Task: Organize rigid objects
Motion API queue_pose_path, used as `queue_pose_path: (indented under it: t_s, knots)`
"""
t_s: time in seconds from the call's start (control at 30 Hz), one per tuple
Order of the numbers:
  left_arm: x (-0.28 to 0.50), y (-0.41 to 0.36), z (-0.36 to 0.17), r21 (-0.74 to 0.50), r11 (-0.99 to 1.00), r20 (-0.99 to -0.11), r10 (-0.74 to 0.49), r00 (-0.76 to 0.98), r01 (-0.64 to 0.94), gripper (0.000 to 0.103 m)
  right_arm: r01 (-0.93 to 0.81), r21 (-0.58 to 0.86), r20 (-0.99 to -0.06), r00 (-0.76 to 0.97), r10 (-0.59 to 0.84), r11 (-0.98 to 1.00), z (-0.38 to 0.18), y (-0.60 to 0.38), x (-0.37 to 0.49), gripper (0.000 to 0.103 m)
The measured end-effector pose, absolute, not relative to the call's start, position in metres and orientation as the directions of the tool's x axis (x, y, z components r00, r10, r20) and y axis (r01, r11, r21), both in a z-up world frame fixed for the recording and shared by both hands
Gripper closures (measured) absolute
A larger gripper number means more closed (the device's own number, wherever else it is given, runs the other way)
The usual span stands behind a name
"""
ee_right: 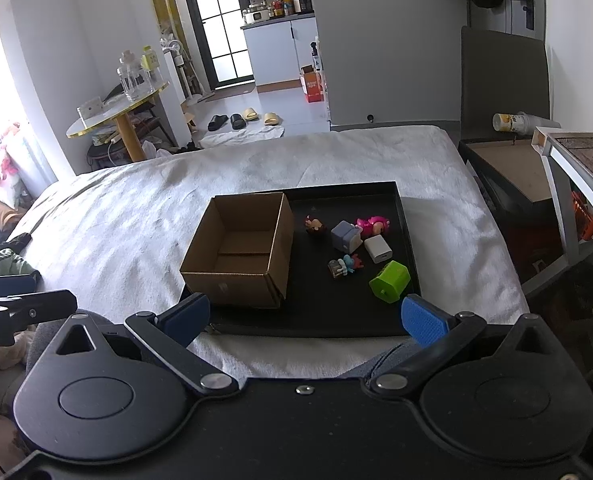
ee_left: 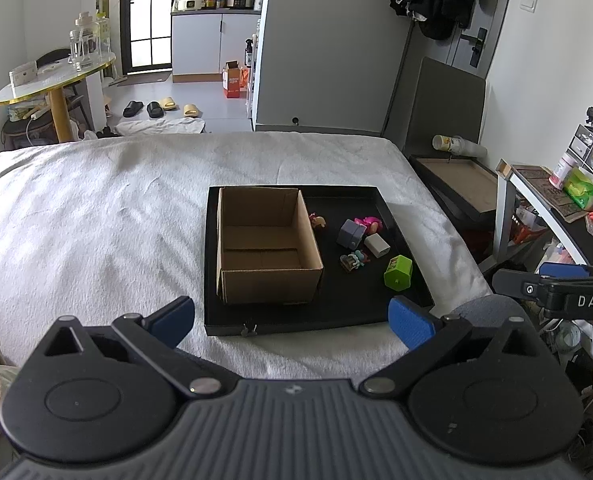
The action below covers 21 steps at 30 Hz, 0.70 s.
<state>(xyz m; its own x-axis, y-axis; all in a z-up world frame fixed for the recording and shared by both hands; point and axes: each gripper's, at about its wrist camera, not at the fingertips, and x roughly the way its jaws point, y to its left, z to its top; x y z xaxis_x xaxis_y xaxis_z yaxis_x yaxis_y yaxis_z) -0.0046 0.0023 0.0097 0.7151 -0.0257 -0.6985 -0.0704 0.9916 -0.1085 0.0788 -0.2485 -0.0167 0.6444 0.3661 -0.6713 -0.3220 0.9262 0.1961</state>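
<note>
Left gripper (ee_left: 292, 322) and right gripper (ee_right: 305, 320) held wide open, nothing gripped. Small toys scattered on black tray (ee_right: 406, 216), right of centre, beside empty cardboard box (ee_right: 240, 252). Green cube toy (ee_right: 390, 281) judged light, stiff; flat opposite sides best pinched.

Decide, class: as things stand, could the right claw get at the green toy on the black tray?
Probably yes. The right claw is open and empty, and the green toy sits near the tray's front right corner, apart from the cardboard box, with nothing between.
</note>
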Motion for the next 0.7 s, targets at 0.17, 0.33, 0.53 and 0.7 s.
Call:
queue_pose_path:
  t_s: [0.17,0.33,0.53,0.7]
  knots:
    - [-0.0042,0.0012,0.0094,-0.099,0.993,-0.700,-0.020,0.713,-0.070,0.001,-0.320,0.196,-0.672,0.645,0.364,0.927,-0.0178,-0.2498,0.0784,0.000]
    - [-0.0036,0.0011,0.0098,-0.097,0.993,-0.703,-0.018,0.711,-0.070,0.001,-0.315,0.197,-0.674,0.644,0.361,0.929,-0.0203,-0.2527,0.0792,0.000]
    - [-0.0036,0.0025,0.0104,-0.095,0.993,-0.701,-0.020,0.713,-0.065,0.001,-0.315,0.196,-0.676,0.643,0.361,0.929,-0.0207,-0.2530,0.0793,0.000]
    - [0.0010,0.0004,0.0074,-0.090,0.993,-0.706,-0.013,0.708,-0.072,0.001,-0.320,0.200,-0.673,0.643,0.367,0.926,-0.0225,-0.2537,0.0798,0.000]
